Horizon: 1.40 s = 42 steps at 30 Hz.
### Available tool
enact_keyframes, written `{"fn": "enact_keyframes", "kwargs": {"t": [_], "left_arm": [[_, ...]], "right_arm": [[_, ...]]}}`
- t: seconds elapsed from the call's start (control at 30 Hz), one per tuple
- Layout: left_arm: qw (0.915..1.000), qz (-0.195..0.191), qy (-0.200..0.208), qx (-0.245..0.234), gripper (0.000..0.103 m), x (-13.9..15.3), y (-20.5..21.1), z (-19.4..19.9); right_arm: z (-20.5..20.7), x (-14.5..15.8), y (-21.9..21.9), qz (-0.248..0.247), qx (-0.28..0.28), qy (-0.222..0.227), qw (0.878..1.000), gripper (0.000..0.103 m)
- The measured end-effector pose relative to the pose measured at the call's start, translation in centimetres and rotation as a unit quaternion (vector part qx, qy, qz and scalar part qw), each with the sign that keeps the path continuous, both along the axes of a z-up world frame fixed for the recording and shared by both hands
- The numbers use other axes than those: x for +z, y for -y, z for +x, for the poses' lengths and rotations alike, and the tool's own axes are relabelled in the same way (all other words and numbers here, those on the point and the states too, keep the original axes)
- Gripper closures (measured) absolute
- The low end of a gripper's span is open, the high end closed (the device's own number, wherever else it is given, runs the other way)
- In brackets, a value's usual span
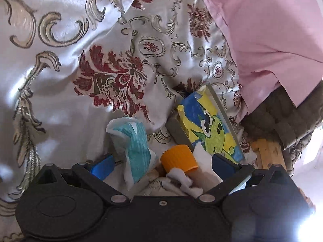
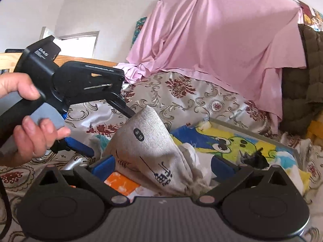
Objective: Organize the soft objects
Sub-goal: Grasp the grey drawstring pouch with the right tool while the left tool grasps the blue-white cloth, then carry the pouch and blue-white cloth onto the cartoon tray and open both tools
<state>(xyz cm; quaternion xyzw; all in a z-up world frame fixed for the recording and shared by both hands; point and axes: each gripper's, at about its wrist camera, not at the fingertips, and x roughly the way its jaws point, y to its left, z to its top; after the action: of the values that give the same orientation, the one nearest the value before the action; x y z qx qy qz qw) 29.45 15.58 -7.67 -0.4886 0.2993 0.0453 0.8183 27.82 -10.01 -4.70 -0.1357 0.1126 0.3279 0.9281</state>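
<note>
Left gripper (image 1: pixel 161 164): jaws spread wide, blue pads apart, nothing clamped. Between the pads lie a teal-and-white cloth (image 1: pixel 134 143) at 11 o'clock of the gap's centre and an orange ribbed cap (image 1: pixel 178 156) at 1 o'clock; white wadding (image 1: pixel 181 180) sits just below the cap. None of these visibly touches a pad.

Right gripper (image 2: pixel 161 165): jaws spread wide. A beige woven pouch (image 2: pixel 149 147) with dark printed marks stands tilted in the gap, its peak toward 12 o'clock, its frayed lower end toward 5 o'clock. Whether it touches either pad cannot be told.

In the right wrist view the left gripper (image 2: pixel 84 147) appears at 9 o'clock, held by a hand (image 2: pixel 30 125); one linkage arm reaches the pouch's upper edge.

Framed cartoon picture (image 1: pixel 210 125): green figure on blue and yellow, lying at 1 o'clock of the left gripper, on the patterned satin bedspread (image 1: pixel 84 46).

Pink sheet (image 2: pixel 218 46): draped at 12 to 2 o'clock, hanging onto the bedspread.
</note>
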Motion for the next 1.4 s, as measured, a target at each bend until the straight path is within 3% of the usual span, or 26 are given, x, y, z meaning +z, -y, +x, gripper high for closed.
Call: {"fn": "enact_keyframes", "kwargs": {"t": [0.17, 0.27, 0.33, 0.47, 0.63, 0.9, 1.1, 1.23, 1.4], "left_arm": [[0.9999, -0.002, -0.012, -0.001, 0.004, -0.7, 0.0, 1.4], [0.9998, -0.004, -0.02, -0.001, 0.012, -1.2, -0.1, 1.8], [0.9995, -0.007, -0.03, 0.004, 0.022, -1.6, -0.2, 1.9], [0.9986, -0.024, -0.045, 0.014, 0.032, -2.6, -0.5, 1.8], [0.9977, -0.025, -0.056, 0.027, 0.051, -2.9, -0.7, 1.6], [0.9985, -0.019, -0.041, 0.031, 0.058, -3.1, -0.7, 0.7], [0.9983, 0.03, -0.019, 0.046, 0.06, -1.9, 0.3, -1.7], [0.9938, 0.094, 0.012, 0.059, 0.061, -0.1, 1.7, -4.1], [0.9874, 0.139, 0.056, 0.053, 0.061, 2.7, 3.6, -6.4]], "right_arm": [[1.0, 0.1, -0.7, -0.006, 0.017, 0.009, 1.0, 0.0], [1.2, 0.0, -1.0, -0.016, 0.027, 0.02, 0.999, 0.002], [1.3, -0.1, -1.3, -0.028, 0.033, 0.02, 0.999, 0.011], [0.9, -0.7, -2.2, -0.056, 0.051, 0.027, 0.997, 0.021], [0.4, -1.2, -2.3, -0.074, 0.045, 0.027, 0.996, 0.046], [-1.6, -1.3, -1.2, -0.091, 0.044, 0.023, 0.995, 0.073], [-2.4, -0.4, 0.1, -0.094, 0.046, 0.005, 0.994, 0.08], [-3.2, 0.9, 1.4, -0.074, 0.04, -0.006, 0.996, 0.08], [-3.7, 2.7, 3.5, -0.042, 0.021, -0.01, 0.999, 0.081]]}}
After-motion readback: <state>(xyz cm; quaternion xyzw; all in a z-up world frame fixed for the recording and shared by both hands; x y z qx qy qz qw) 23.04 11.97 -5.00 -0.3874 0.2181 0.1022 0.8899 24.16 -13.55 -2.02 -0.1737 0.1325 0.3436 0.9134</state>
